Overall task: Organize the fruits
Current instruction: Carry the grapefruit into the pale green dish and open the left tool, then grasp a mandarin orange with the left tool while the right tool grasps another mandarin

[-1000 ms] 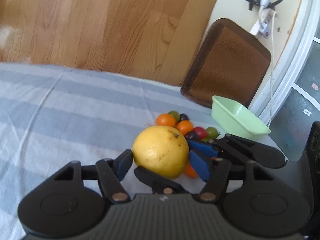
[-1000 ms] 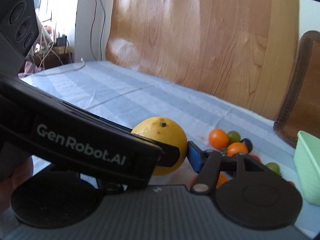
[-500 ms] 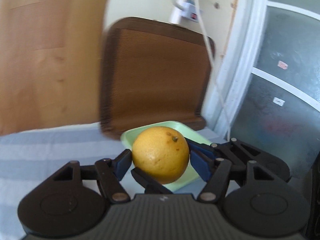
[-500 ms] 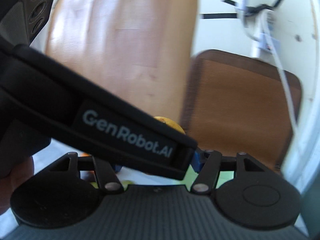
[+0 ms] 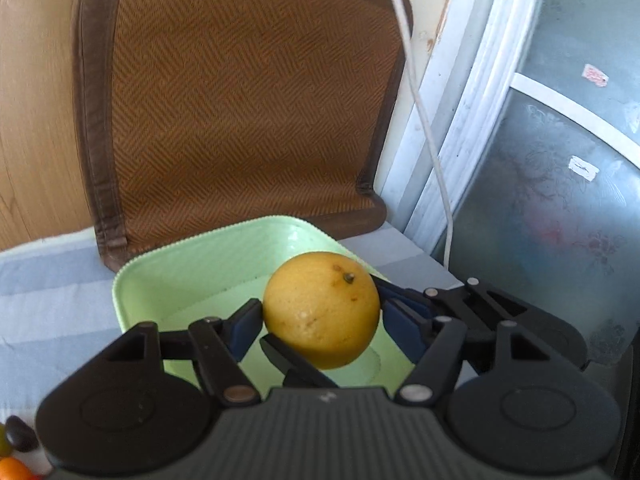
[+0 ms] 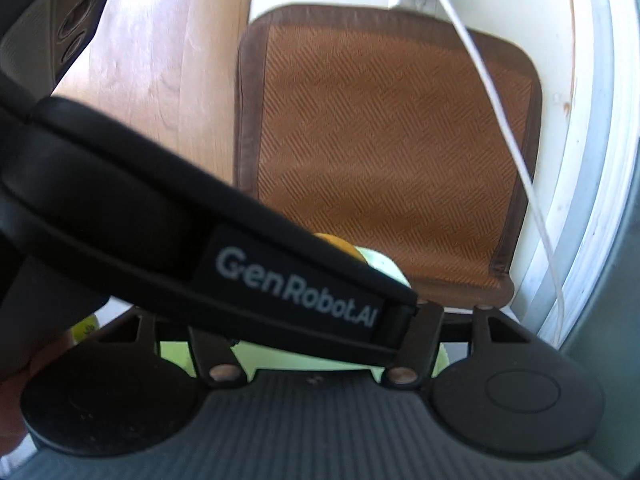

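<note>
Above the pale green dish (image 5: 168,276) | left gripper (image 5: 320,320) clamps a yellow-orange citrus fruit (image 5: 322,308) between its blue pads, held over the dish's basin | right gripper's fingertips hidden behind the left tool, grip unclear | woven brown mat (image 5: 240,92) stands behind

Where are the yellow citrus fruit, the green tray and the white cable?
yellow citrus fruit (image 5: 320,312), left wrist view, middle of its peel.
green tray (image 5: 200,264), left wrist view, bare inner back wall.
white cable (image 5: 420,100), left wrist view, stretch hanging beside the woven mat.
</note>
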Demonstrator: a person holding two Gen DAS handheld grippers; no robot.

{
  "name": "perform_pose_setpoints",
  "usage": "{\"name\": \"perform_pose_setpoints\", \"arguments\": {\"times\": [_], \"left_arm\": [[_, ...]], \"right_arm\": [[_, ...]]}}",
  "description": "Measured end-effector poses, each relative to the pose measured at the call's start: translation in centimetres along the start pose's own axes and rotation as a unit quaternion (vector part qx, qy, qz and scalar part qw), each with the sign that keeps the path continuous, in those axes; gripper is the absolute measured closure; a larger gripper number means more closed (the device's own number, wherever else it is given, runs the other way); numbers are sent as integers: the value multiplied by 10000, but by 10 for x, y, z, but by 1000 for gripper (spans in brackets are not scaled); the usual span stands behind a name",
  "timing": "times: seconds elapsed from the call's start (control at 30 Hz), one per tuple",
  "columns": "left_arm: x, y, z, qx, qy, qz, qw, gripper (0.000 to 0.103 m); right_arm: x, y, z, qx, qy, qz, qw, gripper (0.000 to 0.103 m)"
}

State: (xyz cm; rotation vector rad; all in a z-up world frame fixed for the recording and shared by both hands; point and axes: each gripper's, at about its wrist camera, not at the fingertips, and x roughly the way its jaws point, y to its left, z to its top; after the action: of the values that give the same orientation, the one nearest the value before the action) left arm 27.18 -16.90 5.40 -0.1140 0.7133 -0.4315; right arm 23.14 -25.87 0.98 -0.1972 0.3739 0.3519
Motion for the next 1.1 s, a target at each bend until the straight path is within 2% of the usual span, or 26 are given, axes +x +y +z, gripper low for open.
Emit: {"name": "perform_pose_setpoints", "arguments": {"times": [0.17,0.3,0.43,0.53,0.63,0.73,0.83,0.97,1.1], "left_arm": [[17,5,-3,-247,251,-9,9994,32],[13,4,-4,-300,186,-37,9994,24],[-16,-5,-5,-125,-193,101,9997,24],[-56,-2,-11,-95,-579,168,9981,23],[-109,6,-28,55,-1082,466,9930,17],[-165,19,-58,205,-1551,1062,9820,15],[-208,39,-97,166,-1823,1694,9684,13],[-240,68,-146,-213,-1876,2646,9457,13],[-247,92,-178,-421,-1738,3481,9203,13]], "right_arm": [[12,6,-6,37,343,-15,9994,36],[9,0,-8,229,349,27,9991,35],[-4,0,-13,312,142,116,9993,35],[-17,-4,-17,464,-215,46,9987,35],[-33,-7,-17,689,-642,-56,9955,35],[-50,-10,-16,959,-1015,-273,9898,35],[-61,-11,-8,1230,-1219,-420,9840,35],[-85,1,-12,1390,-1292,-40,9818,36],[-106,39,-19,1398,-1145,405,9827,36]]}}
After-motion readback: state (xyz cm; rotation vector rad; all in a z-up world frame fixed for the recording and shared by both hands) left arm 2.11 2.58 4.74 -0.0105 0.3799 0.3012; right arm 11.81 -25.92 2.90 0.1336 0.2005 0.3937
